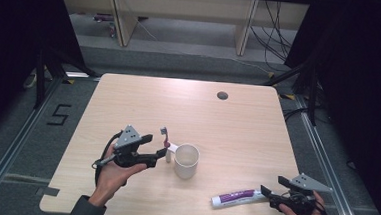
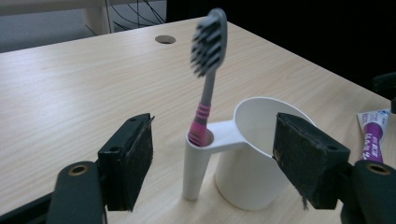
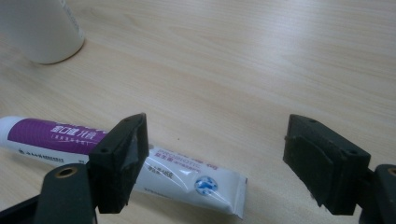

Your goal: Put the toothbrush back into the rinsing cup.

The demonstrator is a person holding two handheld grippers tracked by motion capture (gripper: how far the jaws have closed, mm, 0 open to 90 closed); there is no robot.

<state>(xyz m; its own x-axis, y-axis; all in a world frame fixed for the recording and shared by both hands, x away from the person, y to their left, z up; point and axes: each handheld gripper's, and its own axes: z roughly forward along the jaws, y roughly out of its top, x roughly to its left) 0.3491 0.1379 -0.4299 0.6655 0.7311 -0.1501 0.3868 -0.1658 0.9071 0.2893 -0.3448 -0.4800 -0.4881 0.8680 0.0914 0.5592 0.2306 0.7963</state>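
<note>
A white cup (image 1: 186,161) stands near the table's middle, with a slim side holder (image 1: 169,152) on its left. A grey-headed toothbrush (image 1: 164,136) with a pink neck stands upright in that holder. My left gripper (image 1: 154,149) is open just left of the holder. In the left gripper view the toothbrush (image 2: 208,84), the holder (image 2: 195,163) and the cup (image 2: 254,123) sit ahead of the open left gripper (image 2: 219,158), untouched. A white and purple toothpaste tube (image 1: 238,196) lies flat at the front right. My right gripper (image 3: 219,158) is open, its left jaw over the tube's (image 3: 187,175) crimped end.
The wooden table (image 1: 144,99) has a round cable hole (image 1: 222,95) at the back right. Its front edge runs just below both hands. The cup's base (image 3: 42,28) shows far off in the right gripper view. Grey floor and desk legs lie beyond.
</note>
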